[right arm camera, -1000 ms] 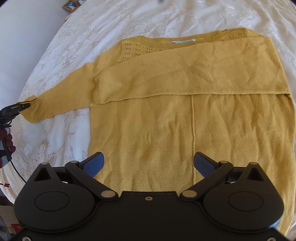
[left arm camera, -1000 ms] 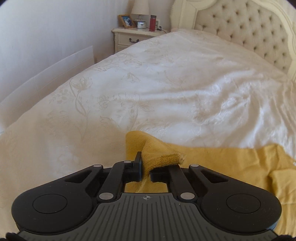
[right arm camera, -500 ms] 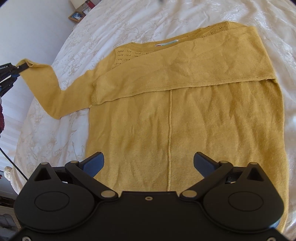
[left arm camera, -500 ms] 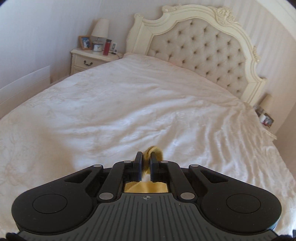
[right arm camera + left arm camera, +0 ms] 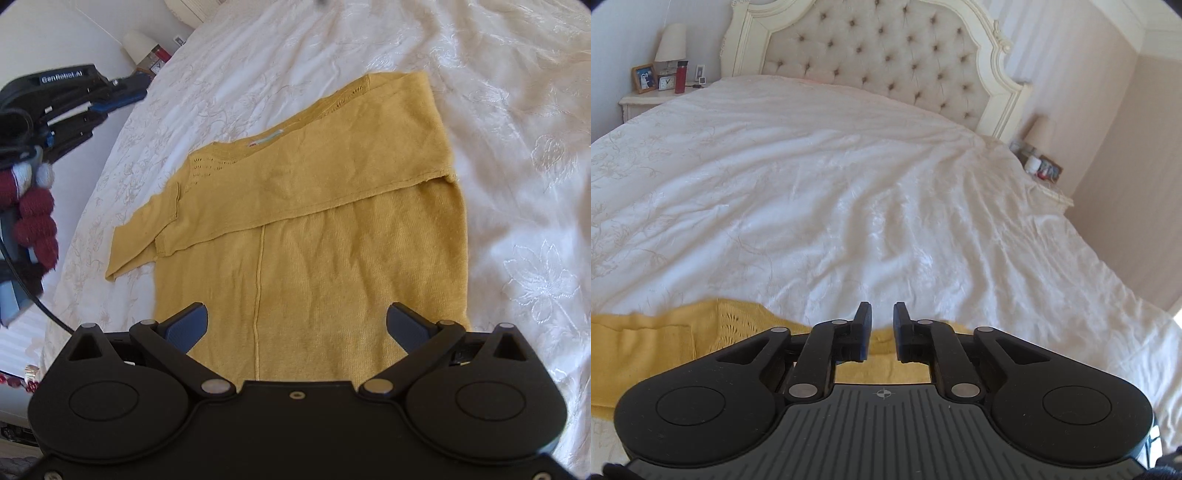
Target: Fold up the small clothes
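A mustard yellow knit sweater lies flat on the white bedspread. Its right sleeve lies folded across the chest; its left sleeve lies doubled back at the shoulder. My right gripper is wide open and empty above the sweater's lower part. My left gripper has its jaws a little apart with nothing between them, above the sweater's collar edge. It also shows at the left of the right wrist view, raised above the bed.
A tufted cream headboard stands at the far end of the bed. A nightstand with a lamp, photo frame and red bottle is at the far left. Another lamp and small items are at the right.
My left gripper carried the sleeve cuff up and over toward the sweater body, then let it go; its jaws have parted. The sleeve now lies folded at the shoulder. The right gripper stays open.
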`<action>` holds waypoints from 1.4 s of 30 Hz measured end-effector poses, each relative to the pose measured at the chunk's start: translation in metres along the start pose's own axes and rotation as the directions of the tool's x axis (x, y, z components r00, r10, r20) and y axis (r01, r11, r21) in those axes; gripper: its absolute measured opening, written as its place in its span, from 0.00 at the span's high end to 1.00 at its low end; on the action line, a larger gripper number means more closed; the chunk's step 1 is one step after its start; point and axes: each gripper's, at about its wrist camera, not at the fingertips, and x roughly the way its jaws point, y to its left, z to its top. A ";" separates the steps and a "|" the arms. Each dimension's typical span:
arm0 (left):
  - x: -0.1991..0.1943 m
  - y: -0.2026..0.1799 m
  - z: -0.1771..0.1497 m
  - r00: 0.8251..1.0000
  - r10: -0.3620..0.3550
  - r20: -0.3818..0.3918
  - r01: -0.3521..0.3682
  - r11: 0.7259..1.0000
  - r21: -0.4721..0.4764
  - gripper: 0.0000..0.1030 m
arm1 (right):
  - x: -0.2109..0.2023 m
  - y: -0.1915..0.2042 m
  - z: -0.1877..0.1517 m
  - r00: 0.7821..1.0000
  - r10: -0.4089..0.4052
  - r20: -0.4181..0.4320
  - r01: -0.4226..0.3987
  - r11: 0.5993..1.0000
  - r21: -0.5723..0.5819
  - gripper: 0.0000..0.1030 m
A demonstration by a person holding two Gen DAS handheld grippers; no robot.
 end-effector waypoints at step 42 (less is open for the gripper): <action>0.016 0.187 -0.107 0.918 0.307 -0.252 -0.378 0.868 -0.322 0.56 | 0.277 0.194 0.132 0.929 0.186 -0.319 -0.279 0.921 -0.274 0.37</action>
